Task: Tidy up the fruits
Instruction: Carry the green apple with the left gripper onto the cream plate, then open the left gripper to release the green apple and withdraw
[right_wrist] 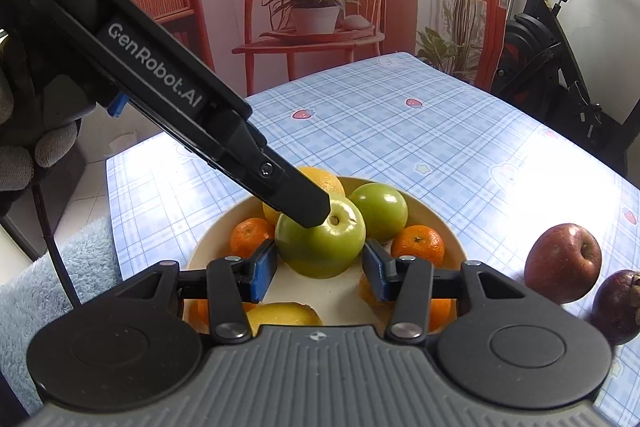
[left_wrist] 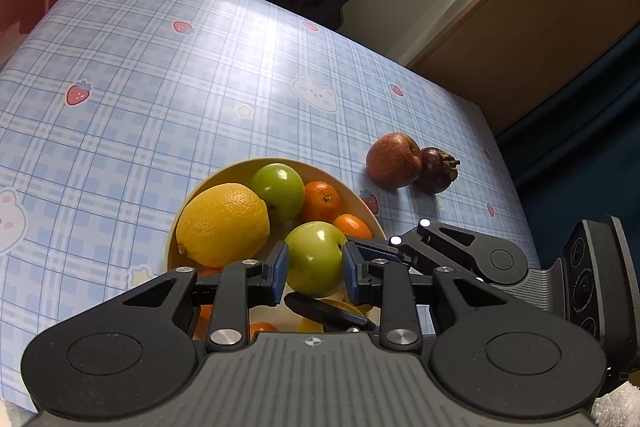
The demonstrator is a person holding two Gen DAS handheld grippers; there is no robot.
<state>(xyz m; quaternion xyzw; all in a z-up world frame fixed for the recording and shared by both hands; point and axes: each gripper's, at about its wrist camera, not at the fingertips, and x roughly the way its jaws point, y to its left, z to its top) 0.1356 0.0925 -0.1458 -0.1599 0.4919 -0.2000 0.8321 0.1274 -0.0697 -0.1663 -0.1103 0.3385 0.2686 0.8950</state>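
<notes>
A cream bowl (left_wrist: 360,197) (right_wrist: 442,217) holds a large lemon (left_wrist: 223,225), two green apples, several mandarins (left_wrist: 321,200) and a yellow fruit (right_wrist: 284,313). My left gripper (left_wrist: 315,265) is shut on the near green apple (left_wrist: 314,259) (right_wrist: 320,247) over the bowl; it shows as a dark bar in the right wrist view (right_wrist: 298,203). My right gripper (right_wrist: 320,269) is open, its blue pads either side of that same apple, not clearly touching. The second green apple (left_wrist: 278,191) (right_wrist: 380,211) lies behind. A red apple (left_wrist: 393,165) (right_wrist: 562,263) and a mangosteen (left_wrist: 436,169) (right_wrist: 618,305) lie on the table.
The table has a blue plaid cloth (left_wrist: 200,75) with strawberry and bunny prints. An exercise bike (right_wrist: 560,39) stands past the far edge. A wooden cabinet (left_wrist: 520,27) is to the right. A fluffy blue rug (right_wrist: 48,291) lies on the floor to the left.
</notes>
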